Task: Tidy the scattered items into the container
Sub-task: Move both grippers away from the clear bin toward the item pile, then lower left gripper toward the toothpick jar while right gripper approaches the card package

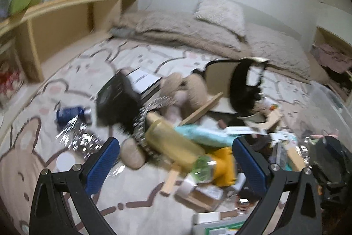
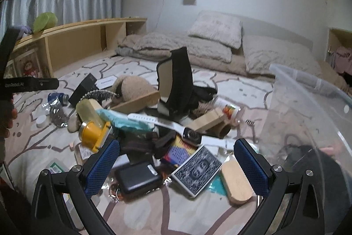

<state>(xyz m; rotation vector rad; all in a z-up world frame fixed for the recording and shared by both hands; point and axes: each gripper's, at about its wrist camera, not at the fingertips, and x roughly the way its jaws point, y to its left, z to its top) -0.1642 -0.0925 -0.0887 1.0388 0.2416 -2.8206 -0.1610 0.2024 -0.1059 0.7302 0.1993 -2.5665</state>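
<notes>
Hovering over the clutter heaped mid-bed, both claws stand wide and hold nothing. The right gripper (image 2: 176,166) frames a black power bank (image 2: 137,177) and a card deck (image 2: 197,171); the clear container (image 2: 308,89) stands at the bed's right edge, with dark items already inside. The left gripper (image 1: 176,160) faces a yellow-capped bottle (image 1: 176,147) that lies tilted on the heap. Best practice, as judged: take one loose top item, close squarely across its narrow sides, and lift clear before swinging toward the container.

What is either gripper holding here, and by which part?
Nothing. The left gripper and the right gripper are both open, with their blue fingers spread wide above the clutter, closed on no item.
</notes>
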